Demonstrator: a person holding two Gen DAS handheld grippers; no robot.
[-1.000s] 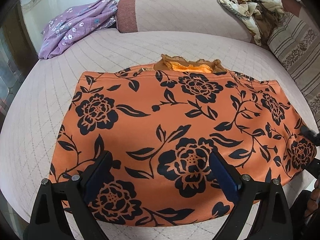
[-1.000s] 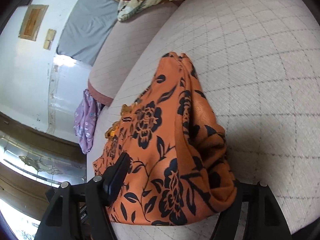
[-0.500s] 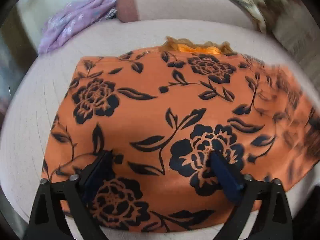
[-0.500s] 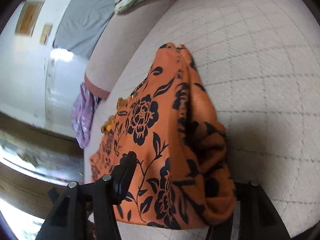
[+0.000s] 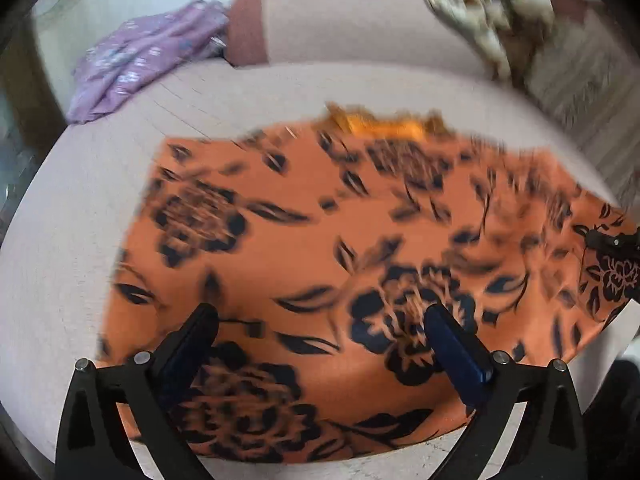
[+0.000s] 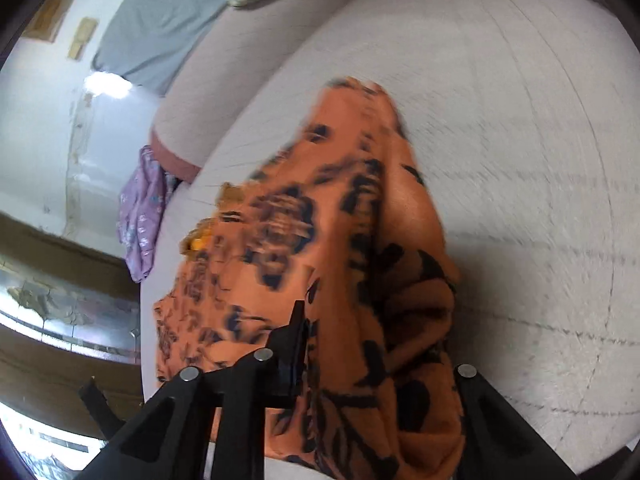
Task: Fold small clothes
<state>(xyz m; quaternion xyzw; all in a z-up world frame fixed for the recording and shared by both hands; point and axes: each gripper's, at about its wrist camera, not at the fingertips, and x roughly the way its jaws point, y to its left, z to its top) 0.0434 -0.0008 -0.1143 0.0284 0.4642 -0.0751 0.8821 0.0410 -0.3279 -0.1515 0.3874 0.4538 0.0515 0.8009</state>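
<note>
An orange garment with black flowers [image 5: 320, 240] lies spread on the pale quilted sofa seat [image 5: 100, 200]. My left gripper [image 5: 320, 332] is open and hovers over the garment's near part, holding nothing. My right gripper [image 6: 376, 344] is shut on the garment's right edge [image 6: 400, 320], which is bunched and lifted between the fingers. The right gripper's tip also shows at the far right of the left wrist view [image 5: 612, 240]. Both views are motion-blurred.
A purple floral cloth [image 5: 140, 64] lies at the back left of the sofa. A beige patterned cloth [image 5: 500, 20] hangs over the backrest at the back right, beside a striped cushion [image 5: 580, 80]. The bolster [image 5: 340, 28] bounds the seat's far side.
My right gripper has closed on the garment's right edge and raised it. My left gripper has moved a little forward over the garment and then back, staying open.
</note>
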